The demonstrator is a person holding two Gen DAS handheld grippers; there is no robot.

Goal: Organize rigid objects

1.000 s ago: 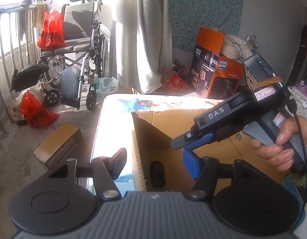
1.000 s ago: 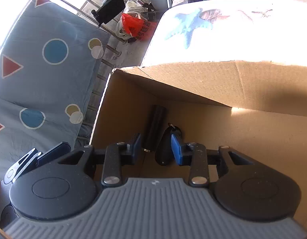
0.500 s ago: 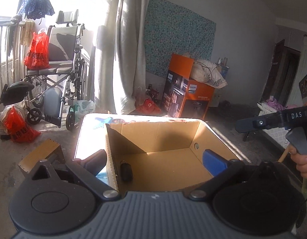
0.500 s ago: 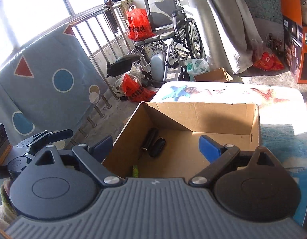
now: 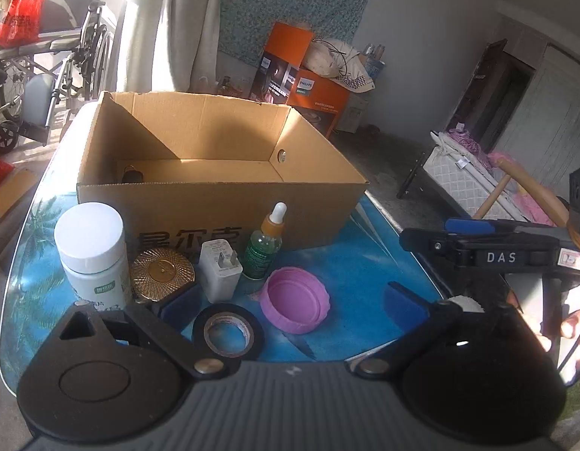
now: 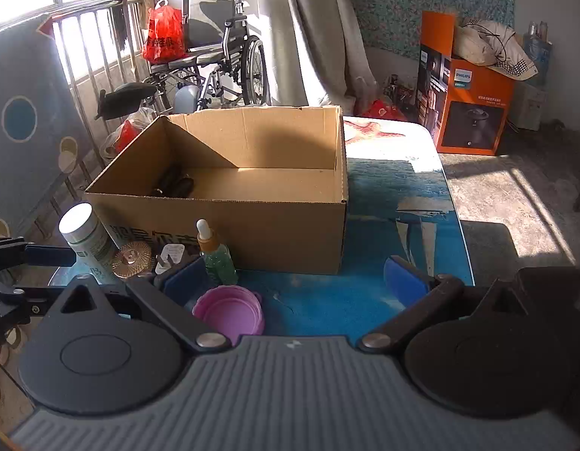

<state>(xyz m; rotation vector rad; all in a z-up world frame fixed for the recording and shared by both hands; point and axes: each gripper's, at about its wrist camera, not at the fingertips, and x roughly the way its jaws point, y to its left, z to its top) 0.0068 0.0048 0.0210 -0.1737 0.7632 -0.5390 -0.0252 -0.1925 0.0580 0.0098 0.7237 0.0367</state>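
Six small things wait in a cluster on the blue table (image 5: 365,263) just in front of the cardboard box (image 5: 222,206): a white jar (image 5: 90,248), a gold compact (image 5: 162,271), a white charger plug (image 5: 219,268), a green dropper bottle (image 5: 265,244), a purple lid (image 5: 295,298) and a roll of black tape (image 5: 227,332). Two dark items already lie in the box's far left corner (image 6: 175,185). Both grippers hover empty above the near edge of the table, fingers spread wide with nothing between them; the jaws of each have just been opening. The left gripper (image 5: 290,306) points at the tape and lid, and the right gripper (image 6: 295,287) sits just right of the lid (image 6: 229,312) and dropper bottle (image 6: 214,253). The step in hand looks like choosing and grasping the next item. A sound approach would be to take the nearest free pieces first, since the jar, compact, plug and bottle stand close together and a wide finger could topple the tall bottle. The flat lid is probably best pinched across its rim, and the tape across its outer edge. Each gripper should keep to its own side of the cluster, as the right one already shows close at the edge of the left view (image 5: 489,251).
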